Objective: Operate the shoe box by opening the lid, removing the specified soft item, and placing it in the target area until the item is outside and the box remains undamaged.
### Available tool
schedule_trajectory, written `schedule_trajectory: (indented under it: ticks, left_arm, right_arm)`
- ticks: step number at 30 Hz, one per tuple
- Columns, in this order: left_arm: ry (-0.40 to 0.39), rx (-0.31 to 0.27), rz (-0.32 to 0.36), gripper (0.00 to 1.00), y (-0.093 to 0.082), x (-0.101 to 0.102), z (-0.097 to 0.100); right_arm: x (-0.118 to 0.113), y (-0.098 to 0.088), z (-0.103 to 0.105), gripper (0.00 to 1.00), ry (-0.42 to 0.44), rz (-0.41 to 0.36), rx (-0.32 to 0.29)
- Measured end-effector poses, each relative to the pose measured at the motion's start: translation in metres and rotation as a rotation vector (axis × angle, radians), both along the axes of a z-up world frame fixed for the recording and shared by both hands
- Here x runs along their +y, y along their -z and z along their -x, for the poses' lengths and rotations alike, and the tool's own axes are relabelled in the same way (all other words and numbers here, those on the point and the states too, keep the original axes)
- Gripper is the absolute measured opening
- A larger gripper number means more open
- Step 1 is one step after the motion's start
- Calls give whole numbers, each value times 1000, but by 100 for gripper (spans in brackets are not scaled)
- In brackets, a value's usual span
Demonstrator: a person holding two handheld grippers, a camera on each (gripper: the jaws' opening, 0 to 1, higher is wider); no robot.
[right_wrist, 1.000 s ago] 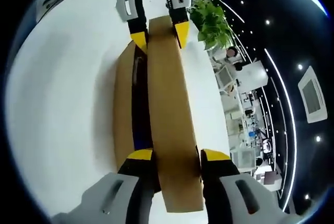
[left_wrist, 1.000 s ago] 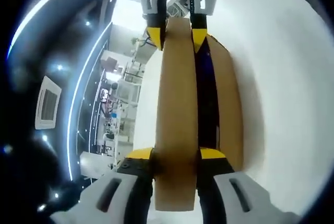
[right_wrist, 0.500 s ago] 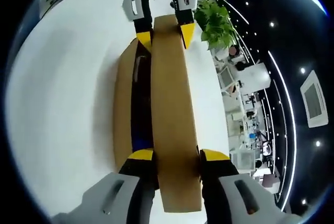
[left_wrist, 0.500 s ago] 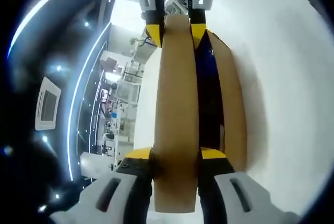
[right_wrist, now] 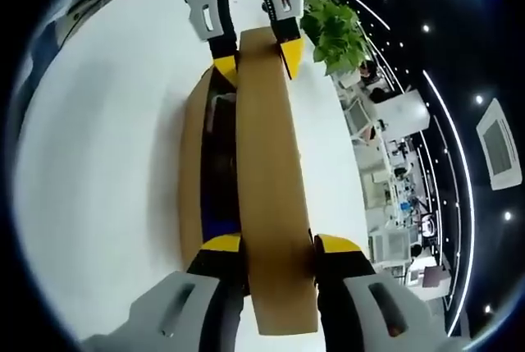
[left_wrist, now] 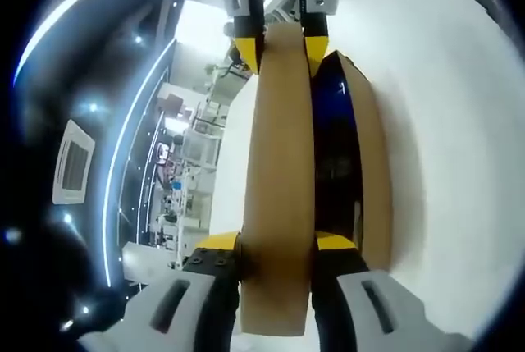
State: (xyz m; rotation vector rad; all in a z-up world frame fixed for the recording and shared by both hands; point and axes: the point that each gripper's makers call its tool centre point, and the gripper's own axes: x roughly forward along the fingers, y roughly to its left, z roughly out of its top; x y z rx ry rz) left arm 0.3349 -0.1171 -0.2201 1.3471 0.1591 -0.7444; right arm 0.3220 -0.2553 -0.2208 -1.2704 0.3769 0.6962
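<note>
A brown cardboard shoe box lies on a white table. Its lid stands tilted up off the box, held at both ends. My left gripper is shut on the near end of the lid, and my right gripper is shut on the far end. In the right gripper view the same lid runs from my right gripper up to my left gripper. Between the lid and the box wall the inside is dark, with a blue soft item partly showing.
The white table spreads wide beside the box. A green potted plant stands past the table's far edge. An office with desks and ceiling lights lies beyond the table.
The lid has swung further up from the box, so the gap is wider and more of the dark inside and the blue item shows. Both grippers keep their hold.
</note>
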Motion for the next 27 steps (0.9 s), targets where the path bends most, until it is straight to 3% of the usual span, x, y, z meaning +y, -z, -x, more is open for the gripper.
schedule_trajectory:
  ticks: [27]
  left_arm:
    - [-2, 22, 26, 32, -5, 0, -3]
  right_arm:
    - [-1, -6, -4, 31, 6, 22, 12]
